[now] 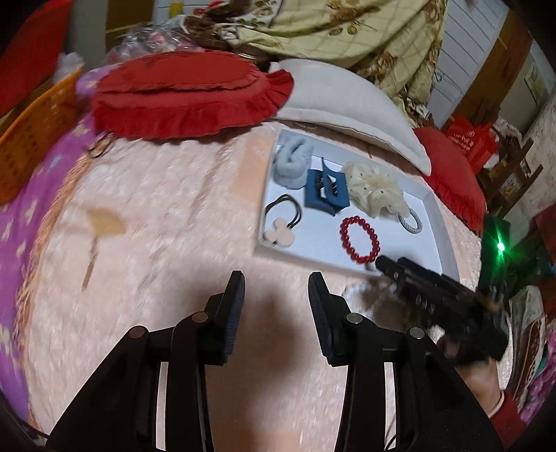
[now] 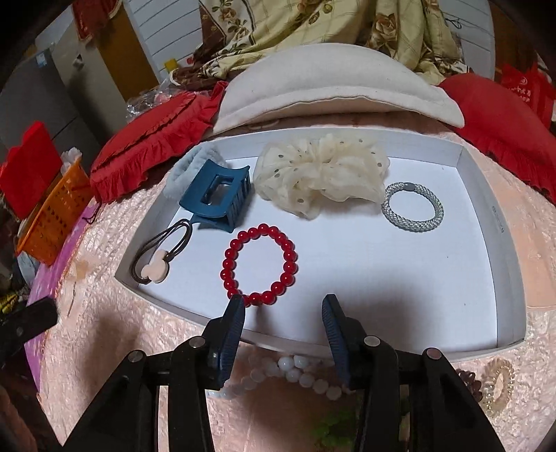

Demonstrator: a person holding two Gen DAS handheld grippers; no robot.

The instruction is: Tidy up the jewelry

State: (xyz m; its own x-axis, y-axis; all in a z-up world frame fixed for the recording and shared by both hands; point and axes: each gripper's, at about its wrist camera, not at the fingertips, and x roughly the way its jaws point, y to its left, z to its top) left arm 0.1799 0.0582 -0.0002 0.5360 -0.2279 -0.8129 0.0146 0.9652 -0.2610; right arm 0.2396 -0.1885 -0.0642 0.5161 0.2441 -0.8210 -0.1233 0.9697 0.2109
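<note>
A white tray (image 2: 476,222) on the pink bedspread holds a red bead bracelet (image 2: 259,265), a blue claw clip (image 2: 217,200), a cream scrunchie (image 2: 319,174), a silver braided bracelet (image 2: 412,207), a black hair tie with a cream charm (image 2: 156,259) and a pale blue fluffy band (image 2: 189,170). My right gripper (image 2: 283,304) is open and empty, over the tray's near rim just by the red bracelet. A white bead bracelet (image 2: 295,372) lies below it, outside the tray. My left gripper (image 1: 276,283) is open and empty over bare bedspread, left of the tray (image 1: 434,222).
A clear coil hair tie (image 2: 498,386) and a brown one (image 2: 469,380) lie right of the white beads. Red frilled cushions (image 1: 187,97), a white pillow (image 2: 330,83) and a floral quilt (image 2: 312,24) lie behind the tray. An orange basket (image 1: 27,139) stands at far left.
</note>
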